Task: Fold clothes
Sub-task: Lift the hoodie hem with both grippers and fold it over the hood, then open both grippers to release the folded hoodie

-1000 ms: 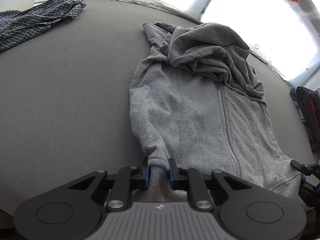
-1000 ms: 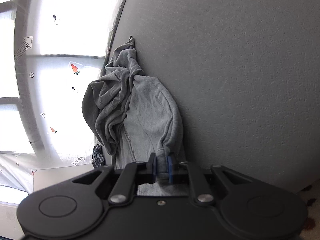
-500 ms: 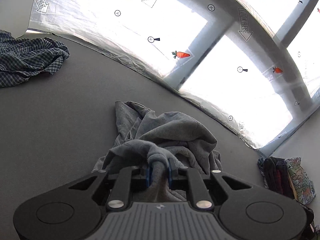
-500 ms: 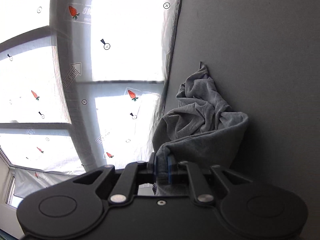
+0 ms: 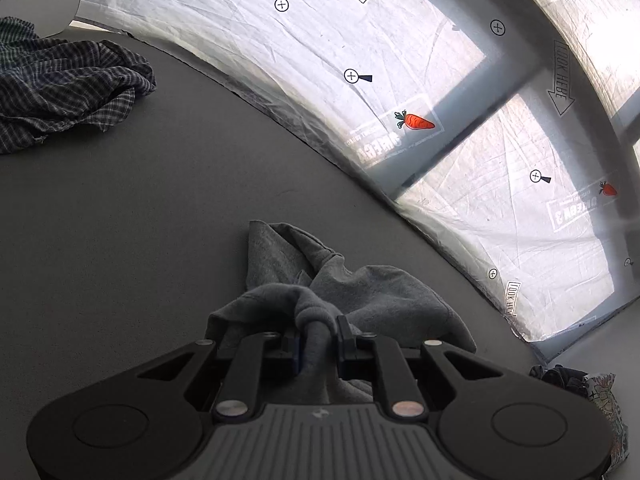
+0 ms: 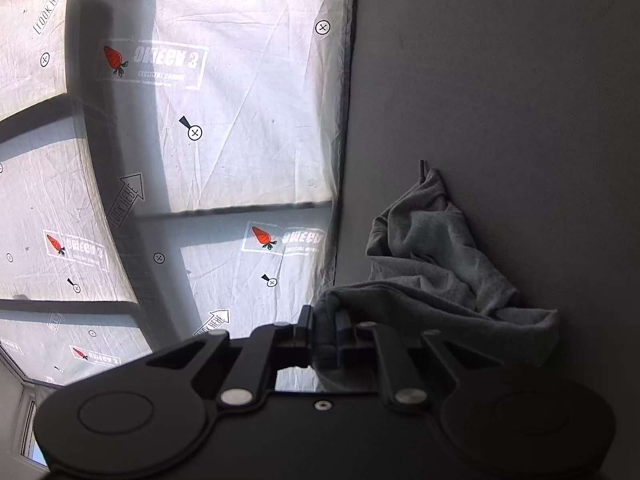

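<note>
grey zip hoodie (image 5: pixel 372 292) bunched on dark grey desk (image 5: pixel 160 216), near its far edge | crumpled checked shirt (image 5: pixel 68 88) lain far left, well apart | plastic-sheeted window (image 5: pixel 460 128) set behind desk

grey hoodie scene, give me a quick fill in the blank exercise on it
1. Both grippers are shut on the grey ____.
2. The left gripper and the right gripper each pinch its ____ fabric.
3. The checked shirt lies crumpled at the far ____ of the left wrist view.
4. The plastic sheet over the window is printed with orange ____.

Missing words: hoodie; grey; left; carrots
</note>
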{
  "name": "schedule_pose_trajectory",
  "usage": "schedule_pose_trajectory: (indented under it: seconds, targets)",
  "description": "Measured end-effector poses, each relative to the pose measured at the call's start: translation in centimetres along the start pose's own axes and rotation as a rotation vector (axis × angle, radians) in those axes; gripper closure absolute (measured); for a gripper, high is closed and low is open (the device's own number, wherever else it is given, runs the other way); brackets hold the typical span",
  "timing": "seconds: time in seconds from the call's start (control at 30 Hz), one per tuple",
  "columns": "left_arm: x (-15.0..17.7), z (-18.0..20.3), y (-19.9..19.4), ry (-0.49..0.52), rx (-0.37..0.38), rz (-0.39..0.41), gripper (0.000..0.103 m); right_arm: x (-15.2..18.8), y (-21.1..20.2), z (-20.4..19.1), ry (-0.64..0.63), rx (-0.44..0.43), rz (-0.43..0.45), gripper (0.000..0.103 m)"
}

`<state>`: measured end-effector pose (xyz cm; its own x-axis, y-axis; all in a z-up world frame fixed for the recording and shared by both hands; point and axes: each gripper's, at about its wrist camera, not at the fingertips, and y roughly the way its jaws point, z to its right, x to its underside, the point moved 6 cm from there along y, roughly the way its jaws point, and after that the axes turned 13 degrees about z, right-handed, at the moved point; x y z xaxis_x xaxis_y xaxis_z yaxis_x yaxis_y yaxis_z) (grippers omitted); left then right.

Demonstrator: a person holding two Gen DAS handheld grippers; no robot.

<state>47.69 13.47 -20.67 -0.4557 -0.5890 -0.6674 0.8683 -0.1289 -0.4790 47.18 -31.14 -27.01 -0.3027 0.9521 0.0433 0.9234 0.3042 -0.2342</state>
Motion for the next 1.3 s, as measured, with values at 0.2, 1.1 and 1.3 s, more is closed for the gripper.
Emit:
schedule_pose_trajectory:
  seconds: [0.2, 1.1, 1.3]
  targets:
    - [-2.6, 1.0, 8.3, 0.056, -0.069, -0.088, 0.08, -2.6, 6.5, -0.1, -0.024, 0.123, 0.017, 0.087]
    - [-0.4, -2.5, 2.7, 0.121, -0.037, -0.126, 0.038, 2.5, 1.4, -0.6, -0.614, 0.224, -0.071, 0.068]
    - [-1.1, -0.9, 3.0, 0.09, 0.011, -0.12, 0.1, 3.2, 2.1, -4.6, -0.766, 0.13, -0.077, 0.1]
